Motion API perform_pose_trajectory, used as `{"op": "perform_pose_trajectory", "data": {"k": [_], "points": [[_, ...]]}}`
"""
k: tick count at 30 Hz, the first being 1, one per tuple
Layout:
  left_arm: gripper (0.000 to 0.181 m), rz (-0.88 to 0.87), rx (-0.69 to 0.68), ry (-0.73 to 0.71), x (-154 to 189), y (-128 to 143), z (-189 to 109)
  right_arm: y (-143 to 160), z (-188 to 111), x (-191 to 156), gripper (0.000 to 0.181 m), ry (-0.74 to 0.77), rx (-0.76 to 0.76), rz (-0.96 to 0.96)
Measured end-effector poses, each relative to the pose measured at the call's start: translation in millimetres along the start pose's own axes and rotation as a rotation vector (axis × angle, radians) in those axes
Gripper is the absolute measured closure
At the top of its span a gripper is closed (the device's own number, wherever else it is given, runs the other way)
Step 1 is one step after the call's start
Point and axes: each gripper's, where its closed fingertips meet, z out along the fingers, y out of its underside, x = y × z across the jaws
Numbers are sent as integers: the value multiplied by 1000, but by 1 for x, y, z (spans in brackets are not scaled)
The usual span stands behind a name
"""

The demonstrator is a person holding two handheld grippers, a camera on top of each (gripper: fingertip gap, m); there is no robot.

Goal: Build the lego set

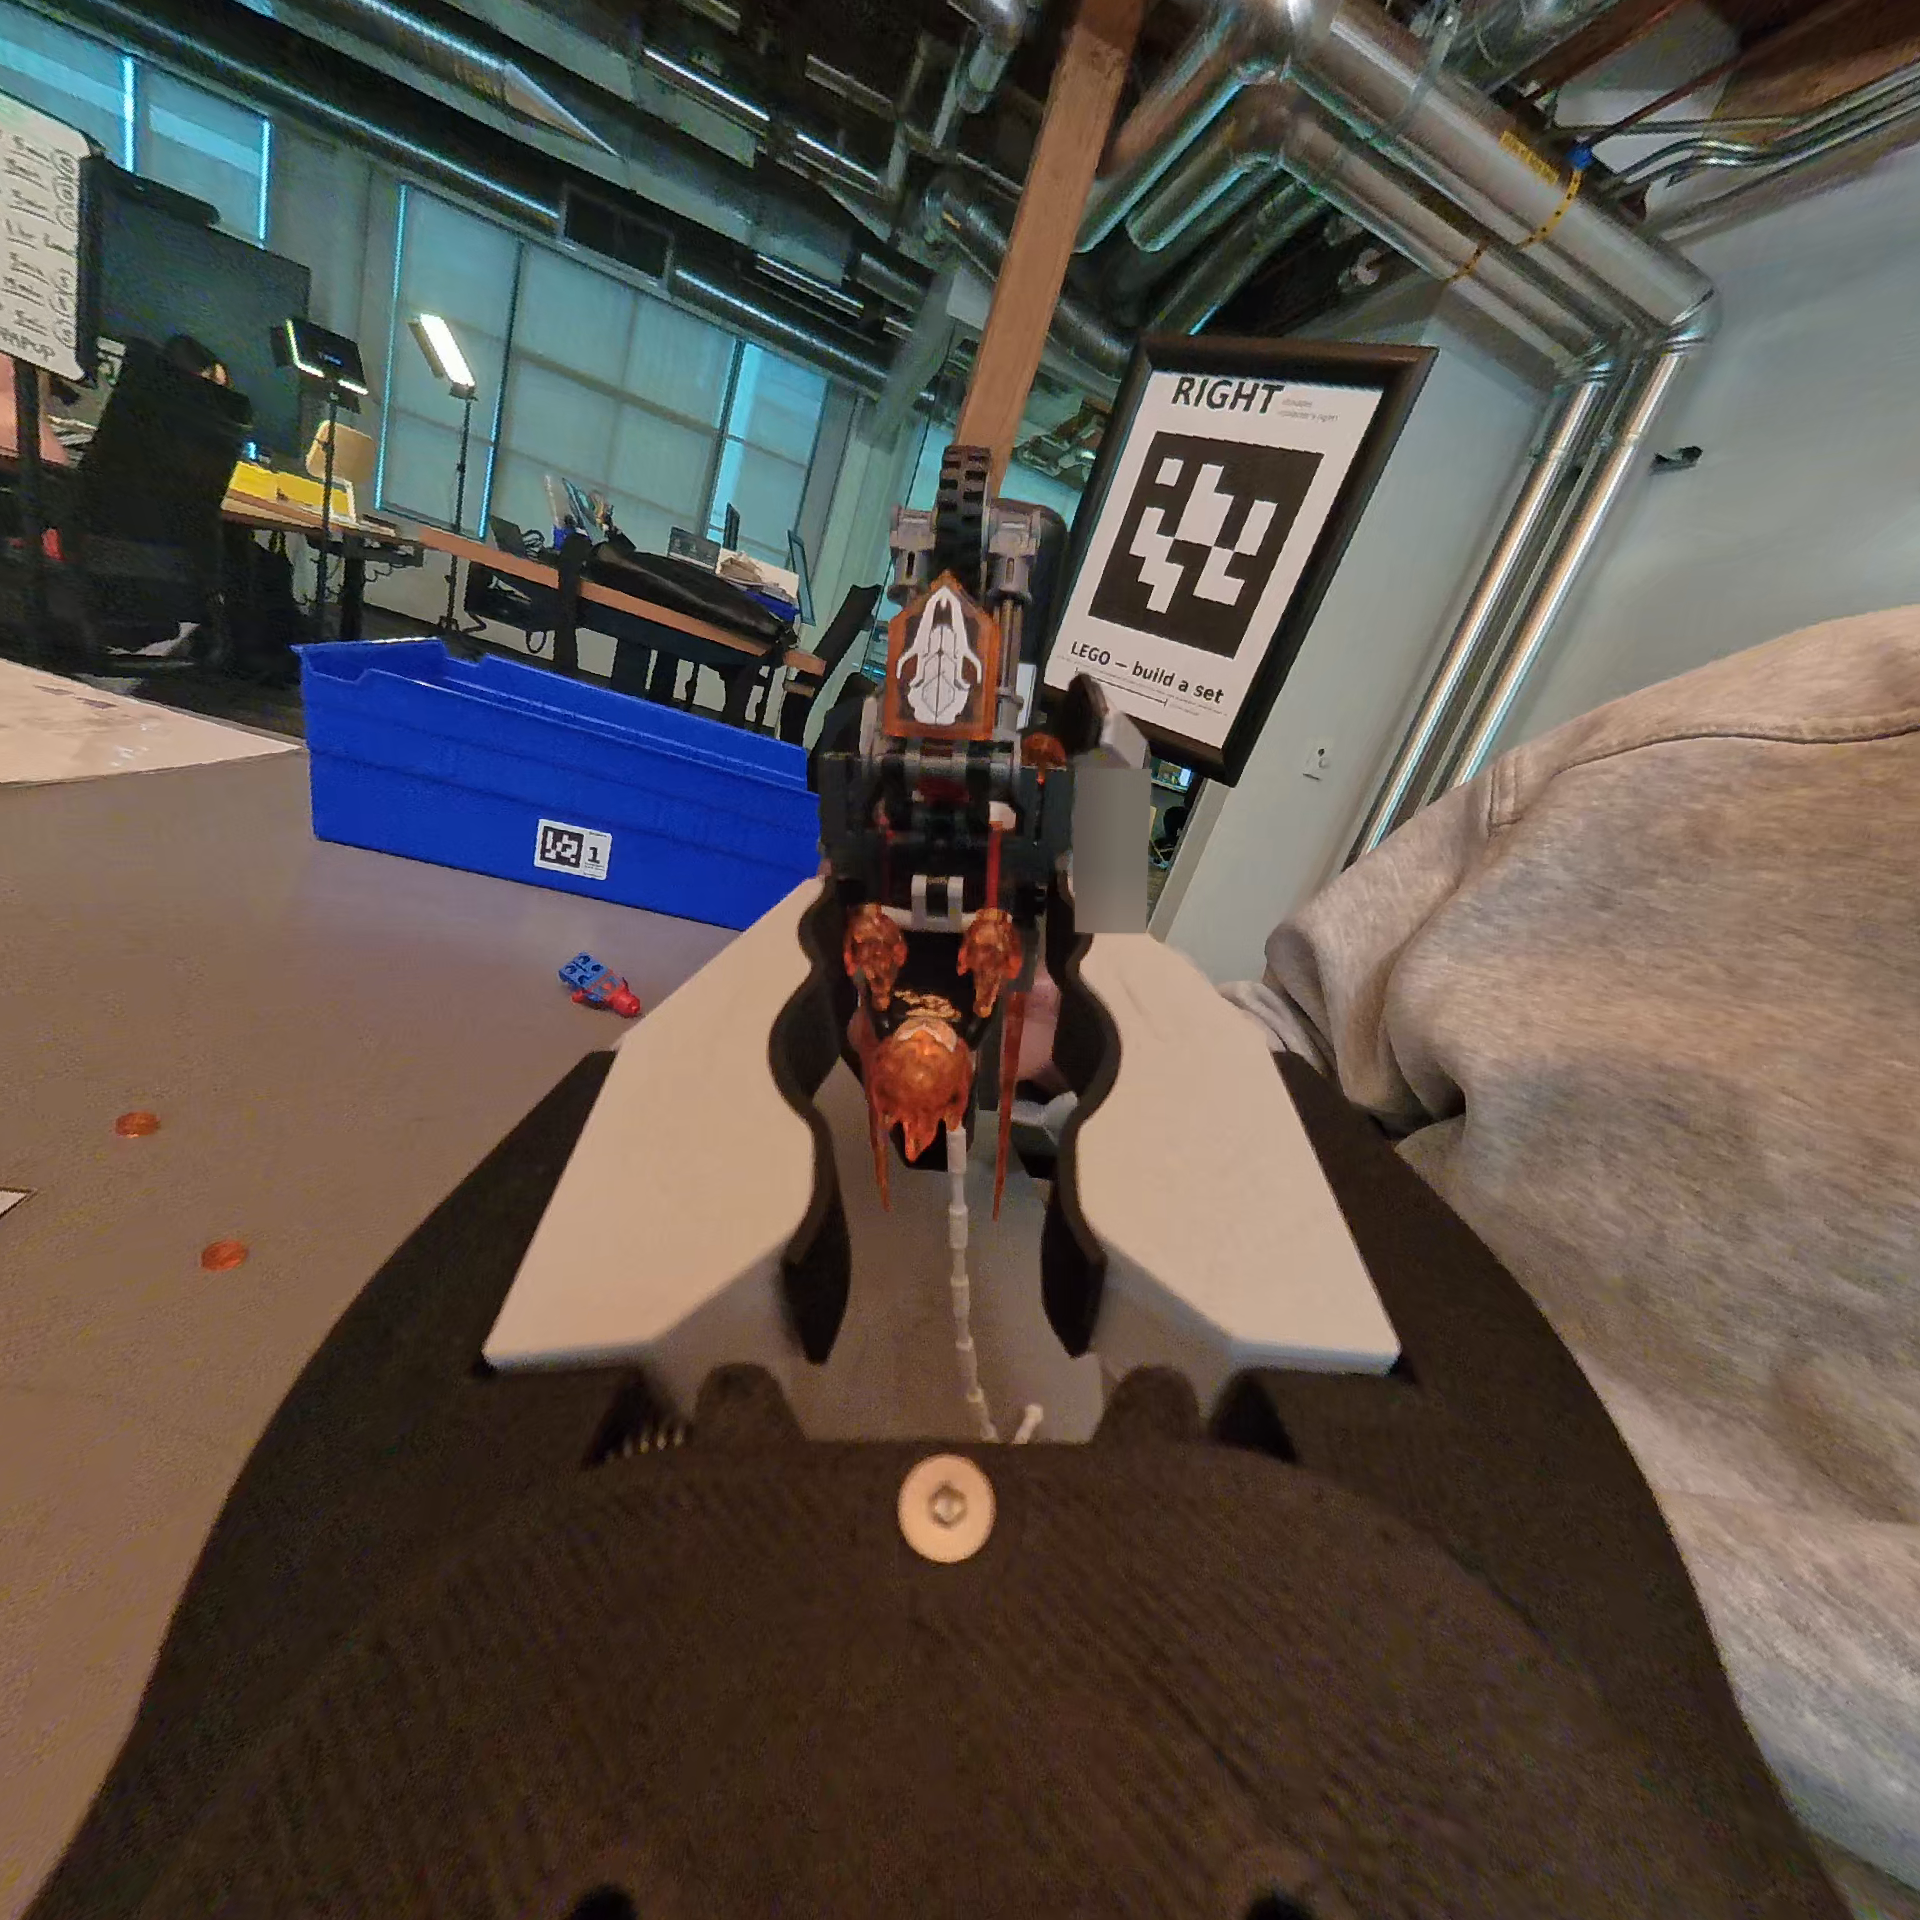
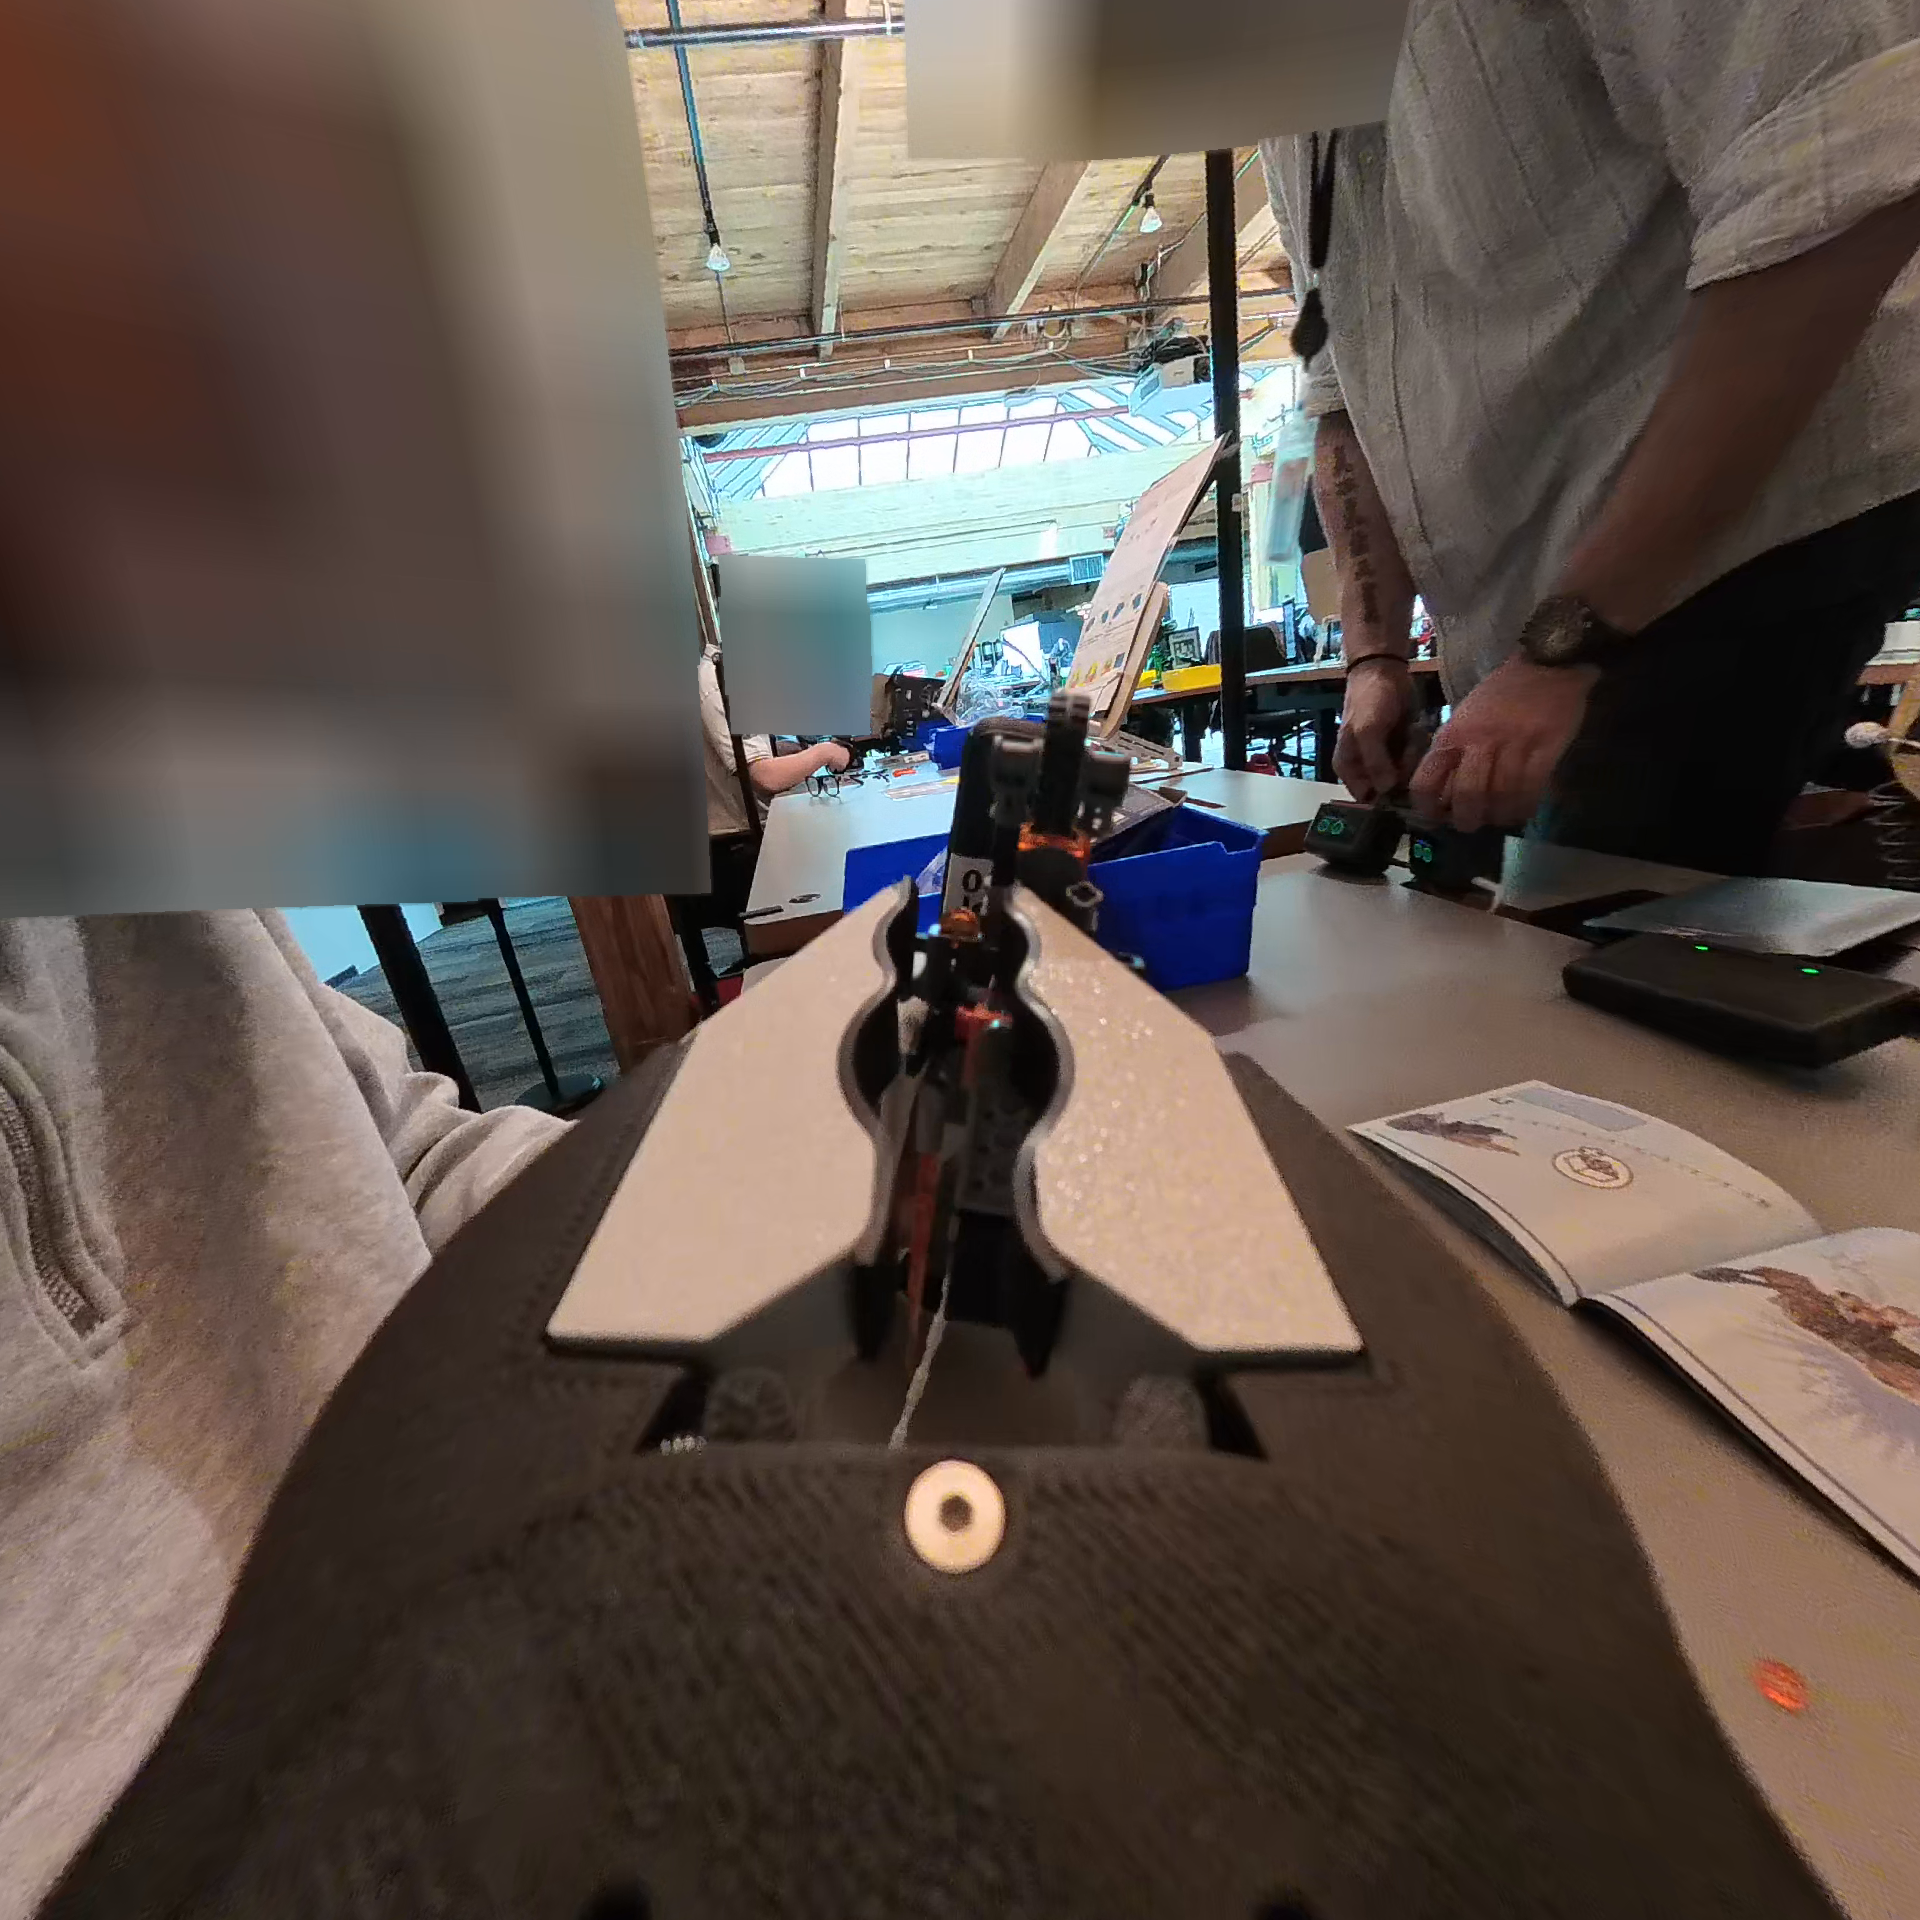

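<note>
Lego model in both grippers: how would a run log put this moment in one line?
left gripper: shut on lego model | right gripper: shut on lego model | model off table | loose orange pieces on table

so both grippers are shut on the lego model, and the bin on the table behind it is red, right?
Not quite: the bin is blue, not red, as the left wrist view shows. The rest holds: the left gripper and the right gripper each have their jaws closed on the lego model, and the bin sits on the table behind it.

Exposed ducts (image 1: pixel 1455 156), glazed partition (image 1: pixel 623 395)
</note>
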Motion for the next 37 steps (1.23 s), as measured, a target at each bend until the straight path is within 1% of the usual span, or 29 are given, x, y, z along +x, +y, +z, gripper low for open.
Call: {"op": "perform_pose_trajectory", "data": {"k": [4,7,9,11,14,16,17,21,24,27,35,37], "points": [[145,-7,7,-1,-1,-1,-1,-3,-3,-1,166,8,2,-25],[145,-30,20,15,0,-3,-2,-4,-7,-10,161,-1,-32,-140],[145,-60,29,47,3,-4,-2,-3,-6,-20,152,5,-89,-286],[146,-94,36,90,7,-5,-3,-2,-3,-26,143,36,-177,-480],[145,-144,46,153,13,-6,-4,0,2,-33,144,48,-330,-775],[145,-170,52,193,17,-7,-5,3,4,-36,145,16,-438,-896],[146,-179,50,210,19,-7,-5,3,4,-37,144,-7,-482,-928],[146,-192,18,247,25,-2,-4,6,0,-36,138,-95,-629,-963],[145,-199,-11,258,27,2,-2,15,-3,-31,131,-119,-737,-1017],[145,-206,-28,272,29,5,0,25,-4,-30,129,-131,-800,-1057],[145,-215,-35,282,30,6,0,28,-1,-29,134,-122,-783,-1059],[145,-217,-31,285,30,6,0,28,0,-29,138,-124,-781,-1059]]}}
